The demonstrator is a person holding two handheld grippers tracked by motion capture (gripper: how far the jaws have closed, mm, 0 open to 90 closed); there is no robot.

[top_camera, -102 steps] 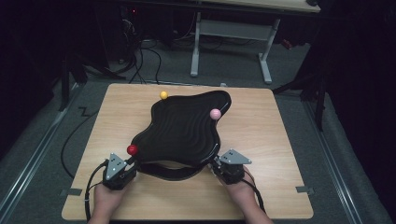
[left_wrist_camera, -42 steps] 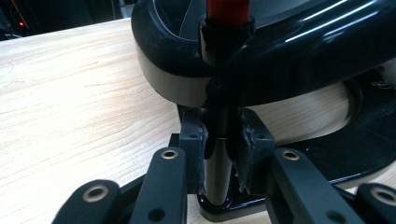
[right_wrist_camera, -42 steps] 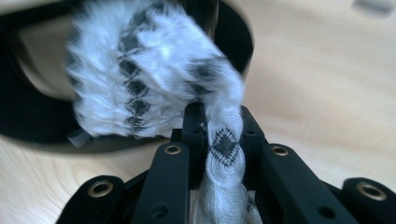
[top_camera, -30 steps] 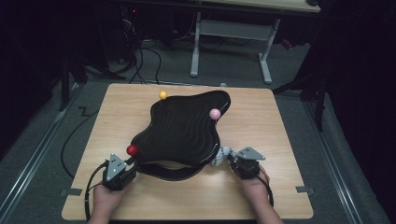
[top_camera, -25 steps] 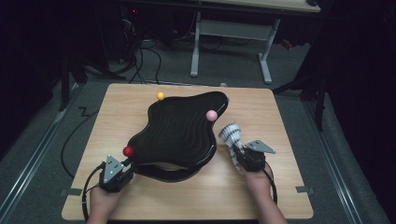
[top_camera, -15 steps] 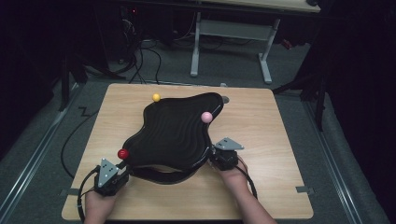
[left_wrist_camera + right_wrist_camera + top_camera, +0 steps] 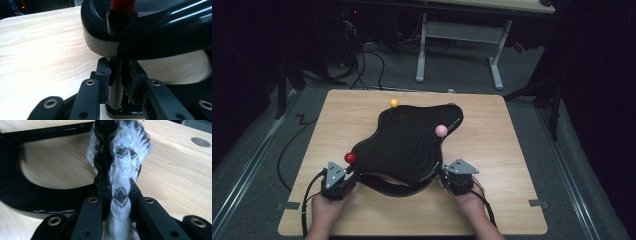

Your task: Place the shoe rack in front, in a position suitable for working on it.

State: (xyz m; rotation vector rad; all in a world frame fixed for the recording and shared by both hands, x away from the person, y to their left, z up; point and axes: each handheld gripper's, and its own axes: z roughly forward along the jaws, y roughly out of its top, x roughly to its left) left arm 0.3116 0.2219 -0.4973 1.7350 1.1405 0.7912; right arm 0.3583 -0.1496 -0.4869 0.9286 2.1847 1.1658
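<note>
The left gripper point(image 7: 120, 82) had its jaws clamped on a black post point(image 7: 115, 87) under the rim of the black wavy tray point(image 7: 409, 142), below a red ball point(image 7: 350, 158). The right gripper point(image 7: 113, 192) pinched a white patterned cloth point(image 7: 122, 170) against the tray's near right edge. The tray sat mid-table point(image 7: 512, 150); a pink ball point(image 7: 441, 130) and a yellow ball point(image 7: 394, 103) stood at its right and far rims.

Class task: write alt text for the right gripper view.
The right gripper has its fingers shut on a white cloth with a black pattern, pressed against a black post. Behind lie a black curved frame and the wooden table.
</note>
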